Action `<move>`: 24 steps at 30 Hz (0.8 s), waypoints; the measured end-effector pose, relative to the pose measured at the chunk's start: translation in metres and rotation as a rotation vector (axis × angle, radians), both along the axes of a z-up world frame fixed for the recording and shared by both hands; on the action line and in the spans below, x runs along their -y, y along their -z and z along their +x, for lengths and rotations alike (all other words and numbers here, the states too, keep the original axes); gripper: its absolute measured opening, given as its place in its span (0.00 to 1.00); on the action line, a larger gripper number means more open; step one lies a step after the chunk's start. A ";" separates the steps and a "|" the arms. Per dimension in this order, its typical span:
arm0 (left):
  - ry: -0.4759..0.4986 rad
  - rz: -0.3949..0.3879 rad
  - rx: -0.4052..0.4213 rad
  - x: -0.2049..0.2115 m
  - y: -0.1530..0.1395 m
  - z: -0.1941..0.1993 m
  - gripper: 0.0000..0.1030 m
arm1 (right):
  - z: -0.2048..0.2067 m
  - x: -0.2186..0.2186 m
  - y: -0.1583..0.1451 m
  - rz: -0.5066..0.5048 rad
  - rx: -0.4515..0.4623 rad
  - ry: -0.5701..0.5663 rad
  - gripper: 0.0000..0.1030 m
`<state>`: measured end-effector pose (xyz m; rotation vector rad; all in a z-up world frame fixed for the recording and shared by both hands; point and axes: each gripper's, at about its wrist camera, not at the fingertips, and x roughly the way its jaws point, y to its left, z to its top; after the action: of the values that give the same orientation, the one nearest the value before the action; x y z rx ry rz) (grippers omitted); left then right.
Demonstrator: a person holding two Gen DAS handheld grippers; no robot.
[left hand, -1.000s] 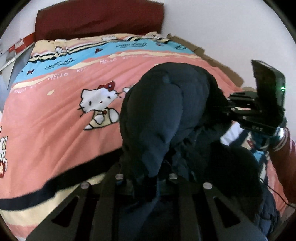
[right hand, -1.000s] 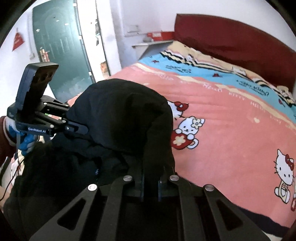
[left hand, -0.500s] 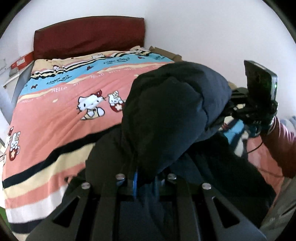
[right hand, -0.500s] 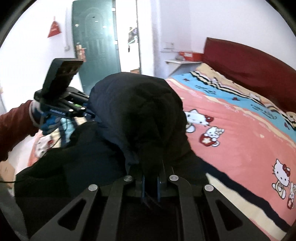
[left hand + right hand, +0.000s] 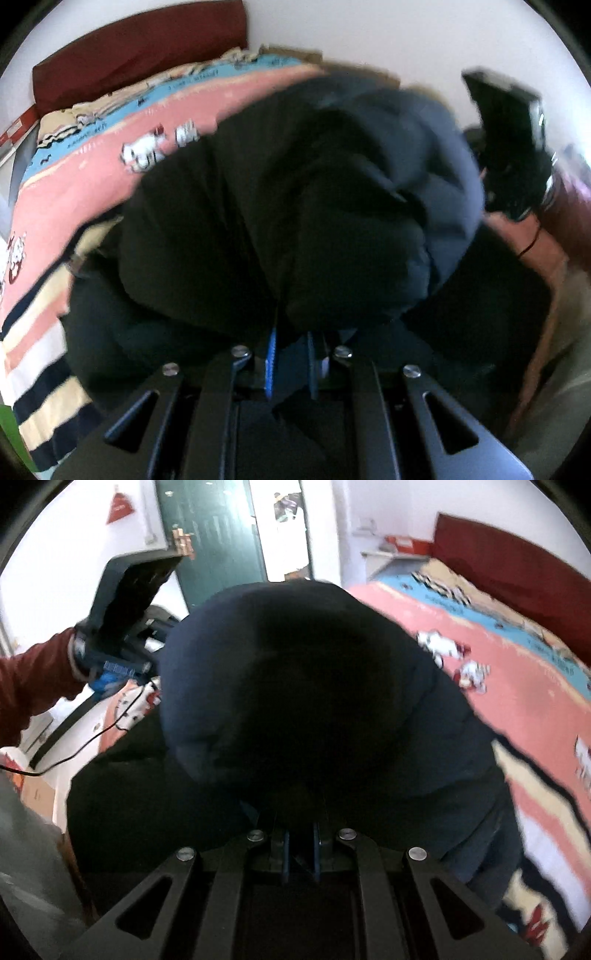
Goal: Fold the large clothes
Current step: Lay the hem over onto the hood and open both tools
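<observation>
At the bottom middle of each view, the left gripper [image 5: 291, 363] and the right gripper [image 5: 300, 849] each pinch a bunch of the big dark coat [image 5: 314, 206], so it hangs up in the air, likely to shake it flat. Behind it, the pink bed [image 5: 70, 184] has lots of bare room toward the red headboard [image 5: 140, 48].

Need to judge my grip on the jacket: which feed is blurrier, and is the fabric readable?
Left wrist: heavy motion smear over bedspread and dark jacket. Right wrist: sharper, window glare at upper left, jacket an underexposed black mass. Both jaws pinch fabric.
</observation>
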<state>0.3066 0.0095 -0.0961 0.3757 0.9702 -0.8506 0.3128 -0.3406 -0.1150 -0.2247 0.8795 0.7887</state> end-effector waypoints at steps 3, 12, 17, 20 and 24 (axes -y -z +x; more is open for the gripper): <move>-0.046 -0.040 0.002 -0.002 0.021 0.003 0.11 | 0.005 -0.004 0.034 -0.016 -0.017 0.064 0.10; -0.094 -0.017 -0.017 0.001 0.011 0.009 0.11 | 0.016 -0.005 0.031 -0.002 -0.060 0.204 0.14; -0.125 -0.023 -0.023 -0.006 -0.001 0.010 0.13 | 0.010 -0.007 0.010 -0.062 -0.067 0.225 0.34; -0.137 -0.022 -0.030 -0.007 0.001 0.011 0.13 | 0.007 -0.009 0.004 -0.086 -0.069 0.236 0.44; -0.144 0.006 -0.066 -0.005 0.016 0.003 0.13 | 0.002 -0.008 0.013 -0.113 -0.085 0.258 0.44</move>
<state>0.3096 0.0145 -0.1123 0.2801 1.0485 -0.7328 0.3151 -0.3323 -0.1284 -0.1735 1.0114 0.5120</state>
